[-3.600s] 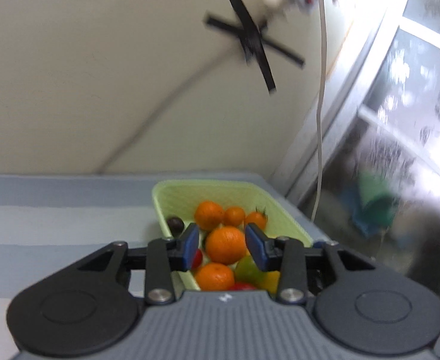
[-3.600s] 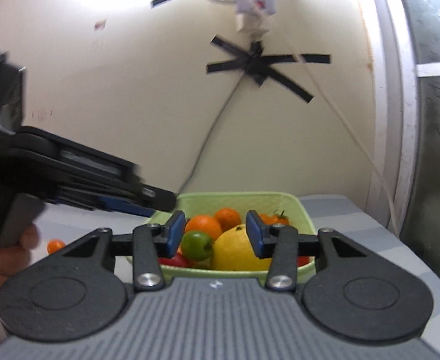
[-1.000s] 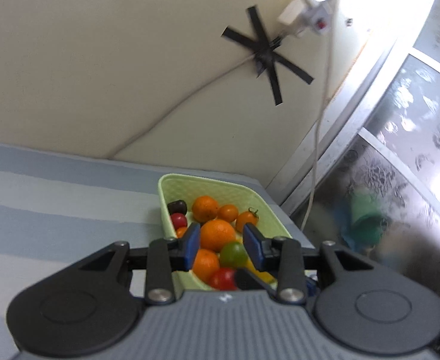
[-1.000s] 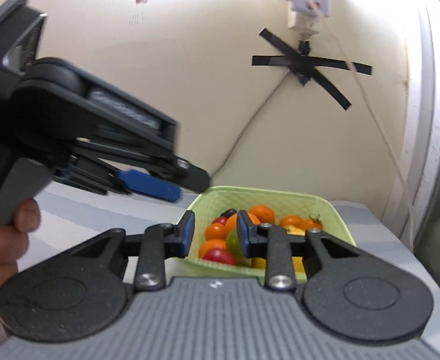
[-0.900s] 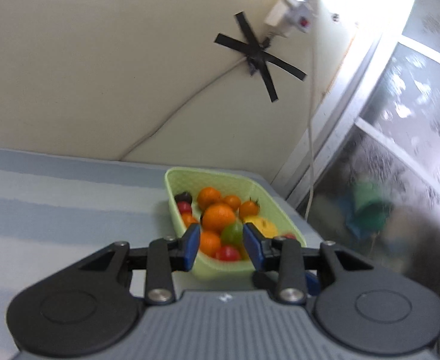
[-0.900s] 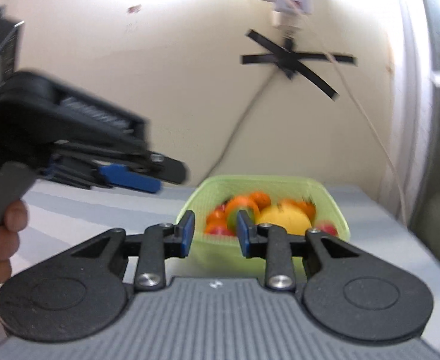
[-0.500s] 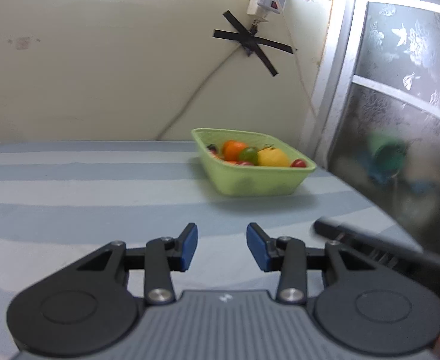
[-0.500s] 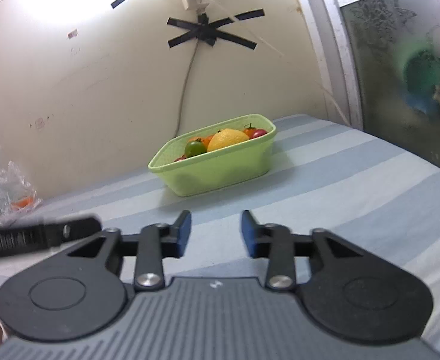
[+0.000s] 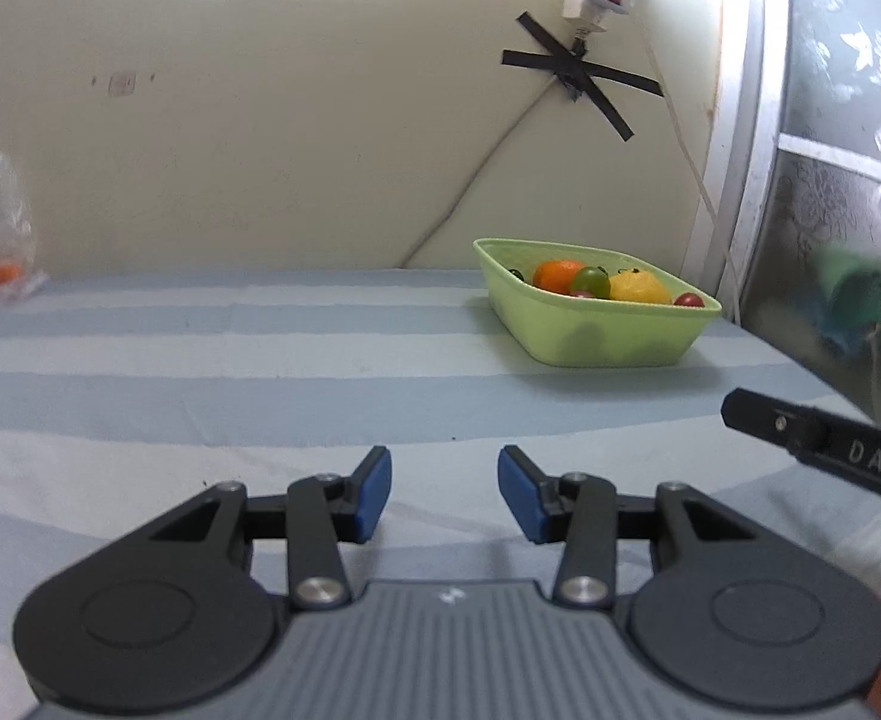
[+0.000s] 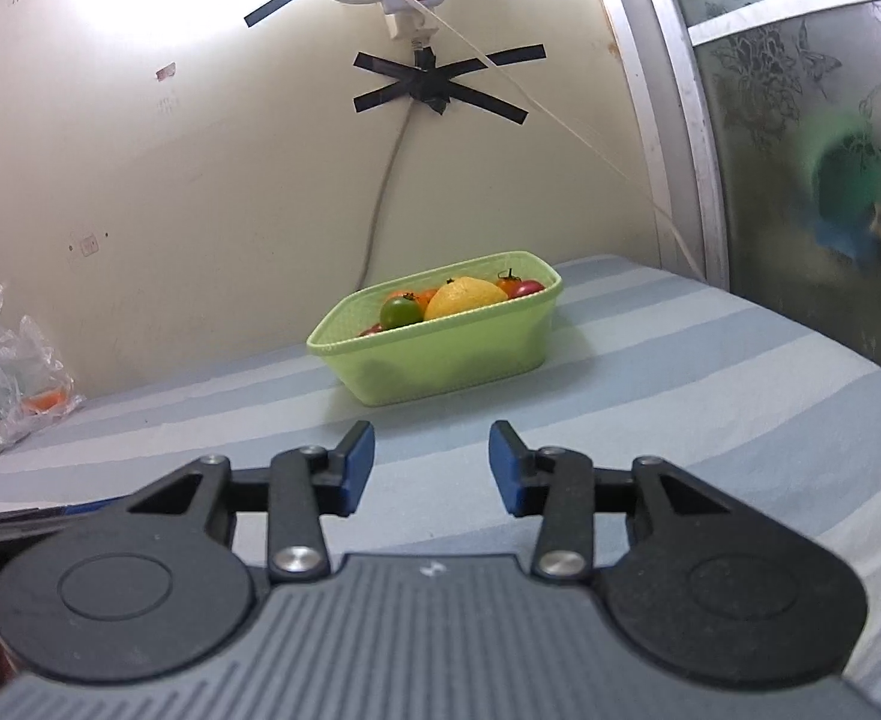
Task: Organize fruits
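One light-green plastic basket (image 9: 596,324) sits on the blue-and-white striped cloth surface (image 9: 260,372), well ahead of both grippers and against the cream wall; from the left gripper (image 9: 444,493) it lies ahead and to the right, from the right gripper (image 10: 431,465) straight ahead. Above its rim the left wrist view shows one orange mandarin (image 9: 557,275), one green tomato (image 9: 590,281), one yellow lemon (image 9: 638,288) and one red cherry tomato (image 9: 688,299); other fruits are mostly hidden by the wall of the basket, so the full count cannot be told. One crumpled clear plastic bag (image 10: 11,372) with something orange inside lies far to the left of the right gripper.

There are two grippers, each with two blue-padded fingers (image 9: 371,492). The left gripper's jaws are opening, with nothing between them but the cloth below. The right gripper's jaws are also opening, equally empty. In the left wrist view the right gripper's black body appears at the right edge, with part of a hand behind it.

A second ago both grippers hung directly over the basket, fruit filling the gap between narrow jaws. Now both have drawn back and dropped low over the cloth, the basket stands well apart, and the jaws stand wider.
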Demonstrator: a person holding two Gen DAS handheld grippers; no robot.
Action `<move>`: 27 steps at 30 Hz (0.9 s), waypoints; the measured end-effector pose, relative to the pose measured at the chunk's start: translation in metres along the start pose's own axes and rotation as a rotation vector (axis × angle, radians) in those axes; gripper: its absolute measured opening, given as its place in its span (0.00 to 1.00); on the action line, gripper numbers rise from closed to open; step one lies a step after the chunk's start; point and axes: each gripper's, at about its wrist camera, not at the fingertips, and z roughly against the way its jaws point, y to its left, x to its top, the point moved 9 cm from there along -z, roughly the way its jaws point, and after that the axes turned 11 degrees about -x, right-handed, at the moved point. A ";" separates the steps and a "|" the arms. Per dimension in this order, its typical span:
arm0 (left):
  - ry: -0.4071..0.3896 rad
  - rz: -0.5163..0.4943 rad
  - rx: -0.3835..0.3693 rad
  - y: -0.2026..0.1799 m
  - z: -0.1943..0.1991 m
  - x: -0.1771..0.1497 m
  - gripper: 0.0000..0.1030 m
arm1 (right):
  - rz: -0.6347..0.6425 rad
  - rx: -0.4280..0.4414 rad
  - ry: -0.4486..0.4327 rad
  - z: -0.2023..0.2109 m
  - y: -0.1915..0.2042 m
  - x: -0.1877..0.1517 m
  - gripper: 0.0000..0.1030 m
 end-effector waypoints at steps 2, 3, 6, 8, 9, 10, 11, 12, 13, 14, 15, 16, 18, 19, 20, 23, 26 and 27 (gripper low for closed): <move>-0.003 -0.033 0.014 -0.005 0.001 0.000 0.43 | -0.007 0.004 0.002 0.000 0.000 0.000 0.44; -0.004 -0.046 0.019 -0.006 0.001 0.000 0.43 | -0.009 0.004 0.000 0.001 0.000 0.001 0.44; 0.001 -0.072 0.035 -0.010 0.000 0.000 0.44 | -0.011 0.005 -0.004 0.001 -0.001 0.001 0.45; 0.007 -0.075 0.041 -0.010 0.000 0.000 0.45 | -0.010 0.008 -0.002 0.001 0.000 0.000 0.45; 0.010 -0.074 0.044 -0.010 -0.001 -0.001 0.45 | -0.009 0.009 -0.001 0.001 0.000 0.000 0.45; 0.013 -0.071 0.047 -0.010 -0.001 -0.001 0.46 | -0.008 0.009 -0.001 0.001 0.000 0.000 0.45; 0.015 -0.068 0.049 -0.009 -0.001 -0.001 0.47 | -0.007 0.010 -0.001 0.001 0.000 0.000 0.46; 0.017 -0.065 0.051 -0.008 -0.001 -0.001 0.48 | -0.006 0.011 0.001 0.001 0.000 0.000 0.46; 0.020 -0.062 0.053 -0.007 -0.001 -0.001 0.50 | -0.005 0.012 0.001 0.001 0.001 0.000 0.46; 0.021 -0.059 0.055 -0.007 -0.002 -0.001 0.52 | -0.005 0.011 0.002 0.000 0.001 0.000 0.46; 0.023 -0.057 0.058 -0.006 -0.002 -0.001 0.53 | -0.006 0.012 0.002 0.000 0.000 0.000 0.47; 0.025 -0.056 0.060 -0.006 -0.002 -0.001 0.54 | -0.007 0.013 0.004 0.000 0.000 0.000 0.47; 0.029 -0.056 0.065 -0.005 -0.003 -0.001 0.55 | -0.011 0.015 0.008 0.000 0.001 0.000 0.51; 0.032 -0.056 0.068 -0.005 -0.003 -0.002 0.56 | -0.013 0.016 0.008 0.000 0.000 0.000 0.54; 0.035 -0.055 0.072 -0.005 -0.004 -0.002 0.58 | -0.015 0.018 0.006 0.000 0.000 0.000 0.54; 0.044 -0.049 0.082 -0.003 -0.005 -0.002 0.62 | -0.016 0.023 0.006 -0.001 -0.001 0.000 0.54; 0.049 -0.052 0.091 -0.003 -0.006 -0.002 0.72 | -0.013 0.029 0.005 -0.001 -0.001 0.000 0.54; 0.046 -0.055 0.094 -0.003 -0.005 -0.002 0.75 | -0.012 0.031 0.005 -0.001 -0.001 0.000 0.54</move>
